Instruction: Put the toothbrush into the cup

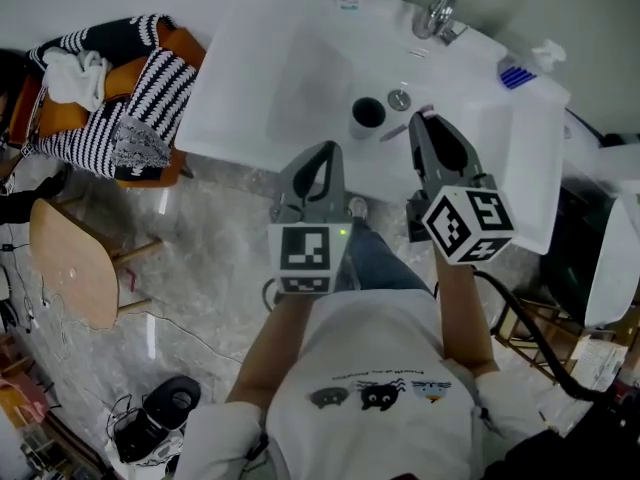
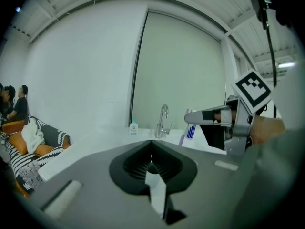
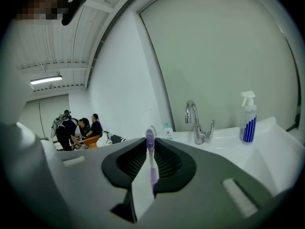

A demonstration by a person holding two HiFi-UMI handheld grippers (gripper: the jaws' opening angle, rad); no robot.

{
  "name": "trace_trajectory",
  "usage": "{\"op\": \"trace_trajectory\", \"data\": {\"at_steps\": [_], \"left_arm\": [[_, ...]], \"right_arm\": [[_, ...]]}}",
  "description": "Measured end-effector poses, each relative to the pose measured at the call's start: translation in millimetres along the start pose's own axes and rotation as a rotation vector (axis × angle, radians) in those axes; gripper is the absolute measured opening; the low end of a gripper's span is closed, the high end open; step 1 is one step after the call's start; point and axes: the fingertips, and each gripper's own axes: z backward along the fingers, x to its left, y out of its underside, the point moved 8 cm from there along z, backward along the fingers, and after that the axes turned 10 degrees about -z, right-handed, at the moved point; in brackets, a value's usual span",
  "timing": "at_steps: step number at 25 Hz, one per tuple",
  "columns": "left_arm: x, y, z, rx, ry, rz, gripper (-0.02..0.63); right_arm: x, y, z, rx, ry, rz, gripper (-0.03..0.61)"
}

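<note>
Right gripper (image 3: pixel 150 141) was clamped tight on the toothbrush (image 3: pixel 153 174), brush head poking past its tips. The cup (image 1: pixel 368 114) sat just ahead and left of those jaws. Smart play: centre over the mouth, lower in, then release. Left gripper (image 2: pixel 151 162) hung closed, empty.

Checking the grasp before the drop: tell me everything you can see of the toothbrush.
Slim, plastic-looking, purple and white, the toothbrush has a bristled head at its far end. The jaws of the right gripper are shut on it, the head poking past their tips. It is near the cup, not in it.
</note>
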Motion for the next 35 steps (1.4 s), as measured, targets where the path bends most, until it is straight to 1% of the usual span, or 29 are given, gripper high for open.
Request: {"op": "trace_trajectory", "data": {"at_steps": [7, 12, 16, 21, 26, 35], "left_arm": [[21.0, -5.3, -42.1, 0.036, -0.048, 0.017, 0.0], [33.2, -9.9, -64.8, 0.046, -0.103, 0.047, 0.0], [34.8, -10.3, -78.1, 0.058, -0.134, 0.061, 0.0], [33.2, -11.8, -84.4, 0.073, -0.146, 0.067, 0.0], [37.6, -13.0, -85.2, 0.077, -0.13, 0.07, 0.0], [43.9, 0.4, -102.5, 0.116, -0.036, 0.064, 0.0]], "right_arm": [[-25.3, -12.3, -41.3, 0.038, -0.015, -0.015, 0.051], [-42.5, -16.1, -68.3, 0.086, -0.04, 0.005, 0.052], [-53.5, -14.5, -83.9, 0.125, -0.062, 0.009, 0.051], [-59.4, -12.7, -93.6, 0.153, -0.075, 0.003, 0.051], [-58.1, -10.3, -99.5, 0.161, -0.064, -0.005, 0.051], [-62.2, 4.6, -113.4, 0.176, -0.005, -0.042, 0.051]]}}
